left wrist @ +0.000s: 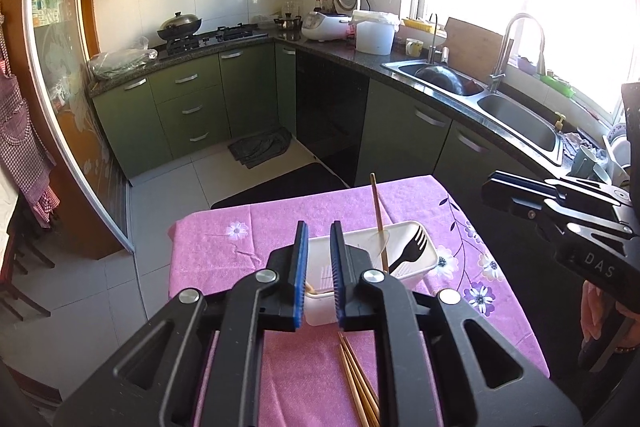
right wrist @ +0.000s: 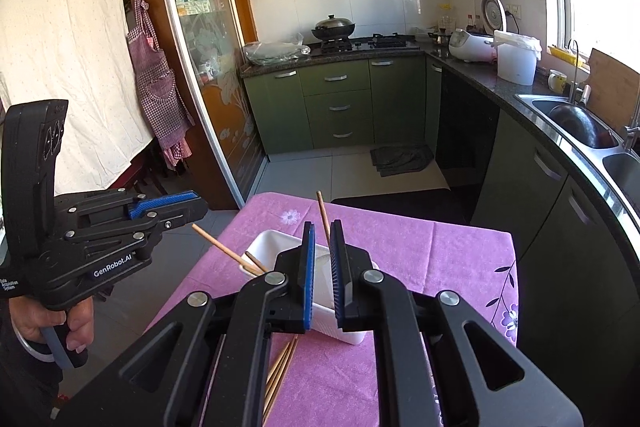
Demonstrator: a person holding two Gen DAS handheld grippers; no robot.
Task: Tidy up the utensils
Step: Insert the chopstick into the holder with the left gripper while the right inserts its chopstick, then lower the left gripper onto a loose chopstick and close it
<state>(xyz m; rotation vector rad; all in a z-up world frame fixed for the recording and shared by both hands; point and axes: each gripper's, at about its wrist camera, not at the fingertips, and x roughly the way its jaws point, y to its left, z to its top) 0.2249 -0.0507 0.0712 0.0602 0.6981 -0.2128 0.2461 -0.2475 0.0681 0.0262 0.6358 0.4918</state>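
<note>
Starting at the white tray (left wrist: 400, 225), parked mid-frame on the pink flowered cloth (left wrist: 224, 259) in both wrist views. Already holding a black fork (left wrist: 412, 247) at its right end, plus one chopstick (left wrist: 378, 215) leaning up and out over the far rim, and something clear beside the fork, maybe a spoon, too faint to call. Over in the right wrist view, spotting two more sticks (right wrist: 228, 251) poking out of the tray's left end toward the left of the frame. So, partly sorted by the look of it. Still to go: a small bunch of loose chopsticks (left wrist: 356, 375) lying flat on the cloth at the bottom of the frame, just in front of the tray and under both tools. Hovering right above that bunch, the left gripper (left wrist: 319, 231), opened only narrowly, nothing between the blue pads. Same for the right gripper (right wrist: 322, 231): narrow gap, nothing pinched, the leaning stick sitting well behind it rather than in it. Further out, just green cabinets, the stove at the upper middle, the sink (left wrist: 516, 123) at the right under a bright window.
</note>
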